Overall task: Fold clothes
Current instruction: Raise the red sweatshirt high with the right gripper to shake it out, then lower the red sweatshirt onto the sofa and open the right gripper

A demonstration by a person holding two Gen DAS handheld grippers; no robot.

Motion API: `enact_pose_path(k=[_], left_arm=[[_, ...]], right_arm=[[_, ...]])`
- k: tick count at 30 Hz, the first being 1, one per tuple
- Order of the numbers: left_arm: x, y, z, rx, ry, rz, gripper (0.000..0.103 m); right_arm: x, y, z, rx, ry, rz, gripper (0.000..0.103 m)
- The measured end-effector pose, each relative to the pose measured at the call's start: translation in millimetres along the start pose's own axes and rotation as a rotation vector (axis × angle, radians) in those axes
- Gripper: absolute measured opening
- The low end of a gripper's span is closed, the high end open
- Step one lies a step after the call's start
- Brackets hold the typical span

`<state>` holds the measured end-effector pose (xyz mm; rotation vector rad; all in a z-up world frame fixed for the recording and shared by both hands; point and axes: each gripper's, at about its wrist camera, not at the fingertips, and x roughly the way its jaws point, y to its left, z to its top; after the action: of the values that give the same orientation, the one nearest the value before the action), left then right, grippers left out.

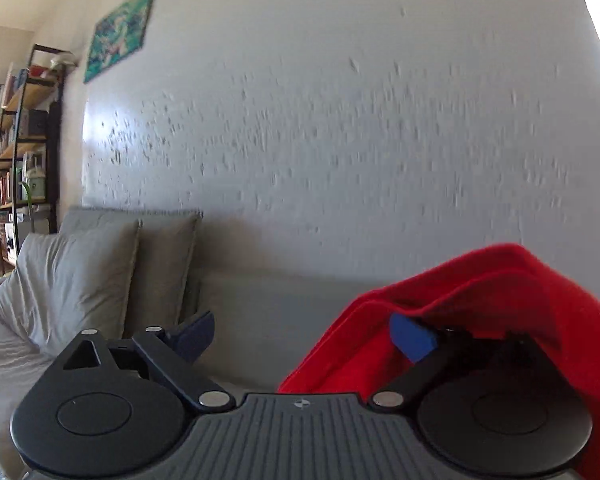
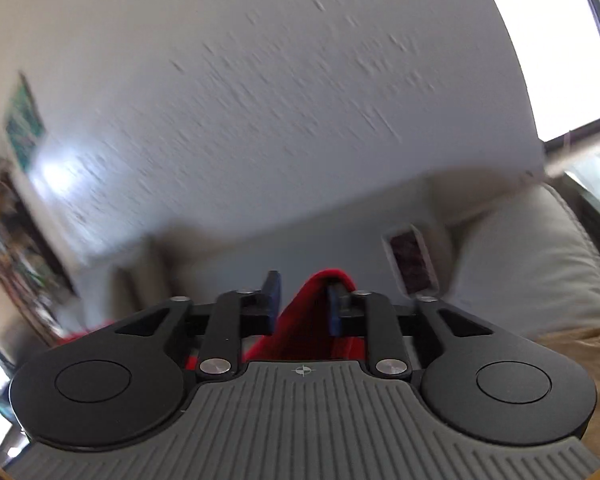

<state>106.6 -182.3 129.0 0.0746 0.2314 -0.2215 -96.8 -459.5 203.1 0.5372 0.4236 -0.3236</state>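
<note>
A red garment hangs draped over the right finger of my left gripper, whose jaws stand wide apart; the left finger is bare. In the right wrist view the same red cloth sits between the jaws of my right gripper, folded over the right finger. The jaws there are partly open with a gap at the left finger. Both grippers are raised, pointing at the wall. Both views are motion-blurred.
A grey sofa with grey cushions runs along a white wall. A bookshelf and a painting are at the left. A pale cushion and a window are at the right.
</note>
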Motion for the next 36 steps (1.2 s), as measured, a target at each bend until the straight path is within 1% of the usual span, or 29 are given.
enact_pose_path(k=[1,2,3,5,6,7,9,10,12,14,15,16,18,19,20,22,23,24,25,27,29,31,32,34,36], left_arm=[[0,1,-17,0.002,0.033,-0.019,0.092],[-1,3,-33,0.004,0.066,-0.039,0.094],[-1,4,-50,0.007,0.100,-0.058,0.097],[-8,8,-79,0.050,0.195,-0.070,0.097],[-13,13,-93,0.071,0.249,-0.093,0.097],[-19,18,-107,0.092,0.302,-0.116,0.097],[-30,27,-136,0.133,0.406,-0.163,0.097],[-41,34,-145,0.137,0.430,-0.209,0.096],[-69,39,-162,0.163,0.463,-0.345,0.095],[-100,32,-177,0.236,0.493,-0.468,0.097],[-113,23,-187,0.288,0.510,-0.506,0.097],[-122,16,-195,0.342,0.523,-0.518,0.097],[-129,-4,-216,0.443,0.517,-0.498,0.096],[-130,-14,-224,0.485,0.516,-0.477,0.095],[-129,-21,-230,0.524,0.506,-0.464,0.091],[-126,-35,-239,0.627,0.466,-0.460,0.086],[-126,-39,-243,0.661,0.445,-0.466,0.081],[-127,-43,-247,0.695,0.425,-0.472,0.078],[-127,-46,-251,0.716,0.415,-0.477,0.076],[-127,-51,-260,0.757,0.394,-0.487,0.067],[-130,-54,-264,0.776,0.368,-0.492,0.062],[-131,-57,-268,0.786,0.355,-0.500,0.060],[-131,-58,-269,0.782,0.359,-0.503,0.059],[-128,-61,-273,0.776,0.385,-0.488,0.054],[-122,-63,-276,0.777,0.404,-0.452,0.043]], right_arm=[[28,-18,-9,0.000,0.074,-0.112,0.045],[50,-35,-19,0.003,0.138,-0.196,0.045],[54,-48,-31,0.015,0.170,-0.193,0.045],[60,-74,-55,0.035,0.235,-0.187,0.055],[61,-82,-69,0.031,0.273,-0.183,0.064],[61,-90,-83,0.026,0.312,-0.179,0.069],[61,-97,-112,0.014,0.385,-0.156,0.071],[62,-97,-126,0.011,0.418,-0.133,0.071],[63,-93,-155,0.029,0.471,-0.052,0.071],[56,-84,-183,0.047,0.508,0.027,0.071],[55,-82,-195,0.051,0.520,0.056,0.073],[56,-77,-207,0.045,0.536,0.082,0.073],[67,-70,-225,-0.005,0.563,0.109,0.073],[75,-68,-234,-0.035,0.569,0.099,0.072],[79,-63,-240,-0.061,0.569,0.086,0.071],[87,-57,-251,-0.088,0.576,0.061,0.068],[92,-57,-256,-0.086,0.592,0.058,0.065],[96,-57,-260,-0.088,0.604,0.063,0.059],[99,-58,-265,-0.095,0.616,0.061,0.056],[102,-57,-277,-0.125,0.641,0.040,0.055],[101,-57,-288,-0.147,0.640,0.034,0.053],[98,-59,-294,-0.139,0.624,0.038,0.052],[97,-61,-295,-0.126,0.616,0.043,0.052],[96,-65,-295,-0.102,0.606,0.050,0.047],[95,-67,-296,-0.092,0.602,0.054,0.043]])
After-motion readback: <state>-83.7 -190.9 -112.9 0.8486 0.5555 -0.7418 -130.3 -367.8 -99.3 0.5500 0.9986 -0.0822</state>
